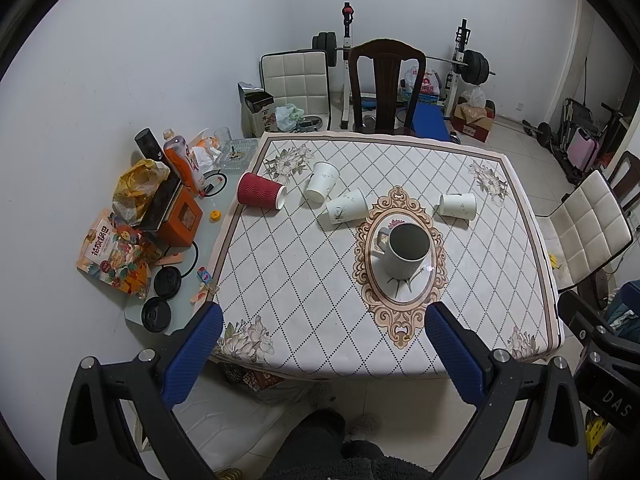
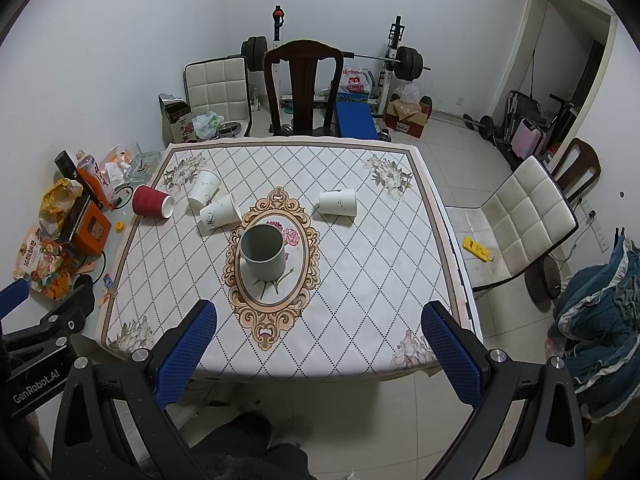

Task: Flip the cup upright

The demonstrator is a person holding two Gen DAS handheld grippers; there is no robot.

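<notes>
A white mug (image 1: 404,249) (image 2: 264,253) stands upright at the middle of the table. A red ribbed paper cup (image 1: 260,191) (image 2: 152,201) lies on its side at the far left. Three white paper cups lie on their sides: one (image 1: 321,181) (image 2: 204,188) at the back, one (image 1: 346,207) (image 2: 219,211) beside the mug, one (image 1: 458,205) (image 2: 338,202) to the right. My left gripper (image 1: 324,316) and right gripper (image 2: 318,312) are open and empty, held above the table's near edge, apart from all cups.
The table (image 1: 280,264) (image 2: 360,280) has a patterned cloth. Snack bags, bottles and an orange box (image 1: 176,216) crowd a glass side table at left. A dark wooden chair (image 1: 384,84) stands behind the table, a white padded chair (image 2: 524,220) to the right.
</notes>
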